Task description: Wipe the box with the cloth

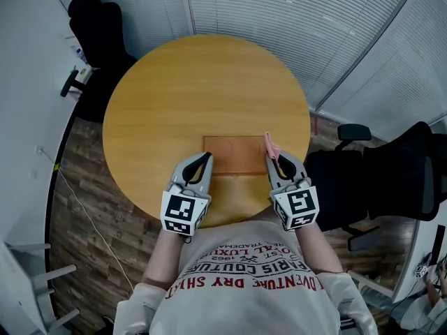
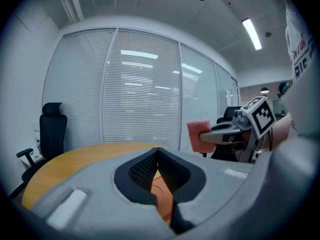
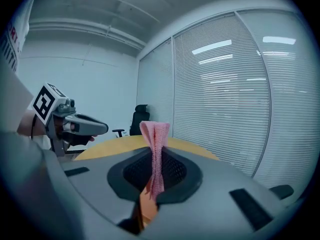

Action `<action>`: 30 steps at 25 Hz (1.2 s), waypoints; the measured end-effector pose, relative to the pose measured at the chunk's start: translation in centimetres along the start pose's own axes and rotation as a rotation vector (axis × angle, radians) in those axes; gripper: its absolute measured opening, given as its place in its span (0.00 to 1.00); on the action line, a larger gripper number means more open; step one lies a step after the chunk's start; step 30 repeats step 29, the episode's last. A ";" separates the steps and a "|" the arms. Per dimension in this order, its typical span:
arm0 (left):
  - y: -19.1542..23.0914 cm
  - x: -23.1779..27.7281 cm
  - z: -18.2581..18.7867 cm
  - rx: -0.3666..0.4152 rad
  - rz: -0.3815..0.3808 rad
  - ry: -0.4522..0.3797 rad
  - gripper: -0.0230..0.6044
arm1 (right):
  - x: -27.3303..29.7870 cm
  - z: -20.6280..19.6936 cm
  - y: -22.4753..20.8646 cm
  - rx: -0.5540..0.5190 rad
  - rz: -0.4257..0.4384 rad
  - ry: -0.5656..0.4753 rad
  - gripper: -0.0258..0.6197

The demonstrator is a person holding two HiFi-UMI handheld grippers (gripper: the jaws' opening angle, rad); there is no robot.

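Clamping upright pink cloth, right gripper; left gripper closed; flat brown box.

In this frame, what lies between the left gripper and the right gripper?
The head view shows the flat brown box on the table between the left gripper and the right gripper holding the cloth.

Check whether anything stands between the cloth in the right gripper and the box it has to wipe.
Nothing visible does. The pink cloth, pinched in the right gripper, is at the right edge of the box, whose top is bare. The left gripper is at the box's left edge.
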State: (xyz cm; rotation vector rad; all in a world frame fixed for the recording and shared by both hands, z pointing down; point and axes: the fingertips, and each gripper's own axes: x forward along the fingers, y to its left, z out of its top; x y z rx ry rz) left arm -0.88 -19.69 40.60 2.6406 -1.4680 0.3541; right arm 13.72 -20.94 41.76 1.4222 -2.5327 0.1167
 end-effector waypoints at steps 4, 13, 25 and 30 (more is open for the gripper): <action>0.1 -0.2 0.1 -0.005 0.002 -0.004 0.05 | -0.2 0.1 0.5 -0.022 0.012 -0.003 0.08; -0.4 -0.5 1.2 0.014 0.009 -0.028 0.05 | -0.6 0.3 0.7 -0.010 0.034 -0.028 0.08; 0.0 -0.9 1.6 0.014 0.037 -0.052 0.05 | 0.0 0.6 1.4 -0.053 0.049 -0.015 0.08; -0.3 -0.5 2.1 0.016 0.034 -0.063 0.05 | 0.3 0.7 1.1 -0.077 0.050 -0.020 0.08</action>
